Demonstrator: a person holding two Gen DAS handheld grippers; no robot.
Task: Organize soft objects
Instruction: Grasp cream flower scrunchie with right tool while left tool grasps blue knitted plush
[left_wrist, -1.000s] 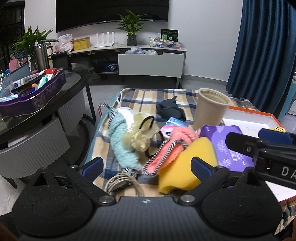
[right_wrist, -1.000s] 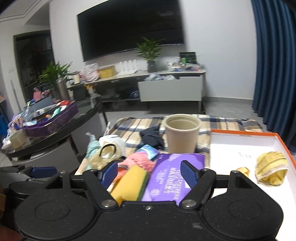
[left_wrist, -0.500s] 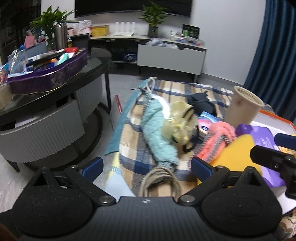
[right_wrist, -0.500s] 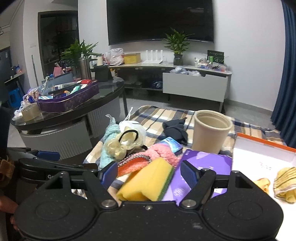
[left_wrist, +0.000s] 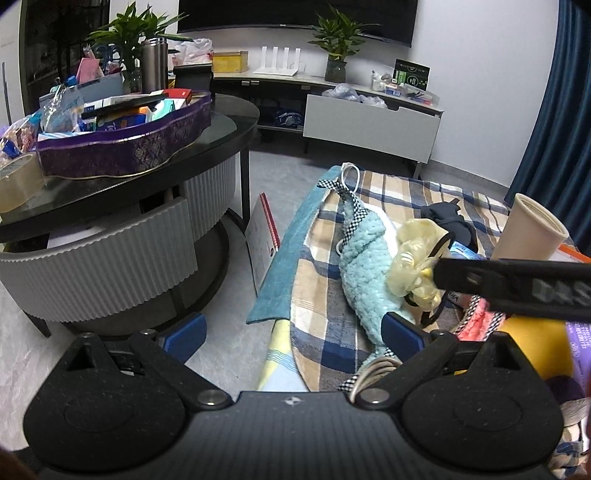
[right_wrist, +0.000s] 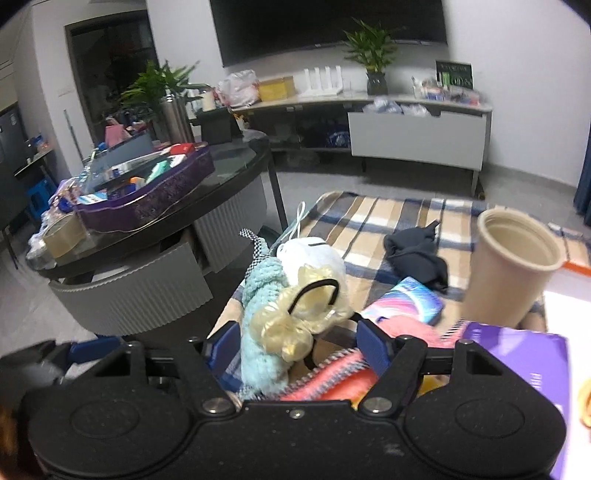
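While my right gripper stands spread over the pale yellow gauzy scrunchie with black elastic loop, nothing is pinched. That scrunchie lies on the light blue knitted plush roll, whose long axis runs from near me away toward the far-left edge of the plaid cloth. My left gripper is also spread, hanging past that cloth edge above bare grey floor. A beige paper cup stands tilted on the right.
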